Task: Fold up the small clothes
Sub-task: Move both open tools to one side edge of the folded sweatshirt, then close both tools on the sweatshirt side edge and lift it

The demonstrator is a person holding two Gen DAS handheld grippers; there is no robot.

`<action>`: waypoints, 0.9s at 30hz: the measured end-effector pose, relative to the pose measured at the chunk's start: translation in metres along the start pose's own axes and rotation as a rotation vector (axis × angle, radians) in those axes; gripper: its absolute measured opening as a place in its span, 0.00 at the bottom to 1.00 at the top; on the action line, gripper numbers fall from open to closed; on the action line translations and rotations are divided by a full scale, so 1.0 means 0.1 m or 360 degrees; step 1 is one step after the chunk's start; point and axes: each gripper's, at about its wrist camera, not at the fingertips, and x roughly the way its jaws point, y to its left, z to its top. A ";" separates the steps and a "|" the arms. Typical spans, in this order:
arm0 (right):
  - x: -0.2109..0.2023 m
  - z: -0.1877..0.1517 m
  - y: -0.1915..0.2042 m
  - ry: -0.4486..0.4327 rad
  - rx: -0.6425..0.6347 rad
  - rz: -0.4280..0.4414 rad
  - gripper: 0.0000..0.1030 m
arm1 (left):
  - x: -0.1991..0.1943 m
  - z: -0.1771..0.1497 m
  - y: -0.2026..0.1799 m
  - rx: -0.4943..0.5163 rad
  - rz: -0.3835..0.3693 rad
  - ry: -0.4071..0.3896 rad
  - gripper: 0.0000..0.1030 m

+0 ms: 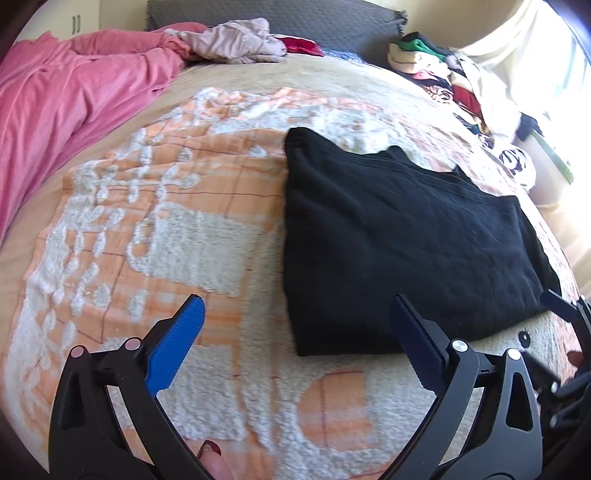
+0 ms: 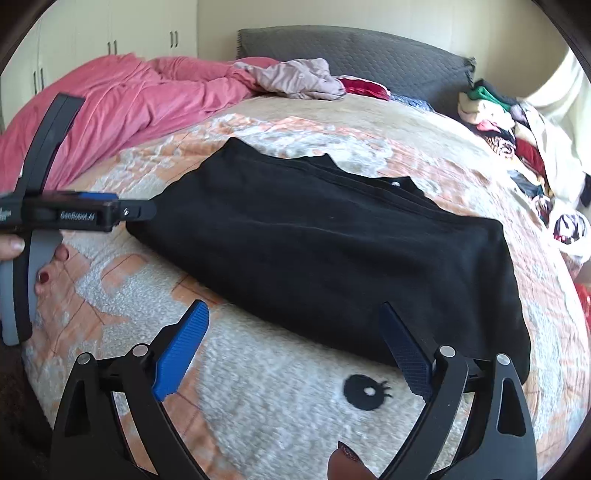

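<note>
A black garment (image 1: pixel 399 229) lies folded flat on the orange and white fleece blanket (image 1: pixel 166 221). My left gripper (image 1: pixel 297 302) hangs open just in front of the garment's near left corner, its blue pads (image 1: pixel 177 343) holding nothing. My right gripper (image 2: pixel 293 308) is open too, over the garment's (image 2: pixel 332 251) near edge, with nothing between its fingers. In the right wrist view the left gripper (image 2: pixel 74 214) shows side-on at the garment's left end, with a hand (image 2: pixel 48 273) behind it. The right gripper's black frame (image 1: pixel 569 317) shows at the left wrist view's right edge.
A pink duvet (image 1: pixel 66 103) is bunched along the left. A beige garment (image 1: pixel 232 40) and a red cloth (image 1: pixel 303 46) lie before the grey pillow (image 1: pixel 295 18). A pile of mixed clothes (image 2: pixel 517 140) sits at the right. White wardrobe doors (image 2: pixel 110 37) stand behind.
</note>
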 end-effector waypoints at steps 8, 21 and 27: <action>0.29 0.17 0.55 0.0026 -0.0257 0.0003 0.90 | 0.05 0.06 0.31 -0.0152 0.0008 0.0024 0.91; 0.90 0.49 1.06 0.0042 -0.0527 -0.0136 0.90 | 0.17 0.16 0.64 -0.0324 0.0079 0.0031 0.91; 1.06 0.63 1.09 0.0017 -0.0529 -0.0175 0.88 | 0.22 0.39 0.66 -0.0318 0.0077 0.0025 0.91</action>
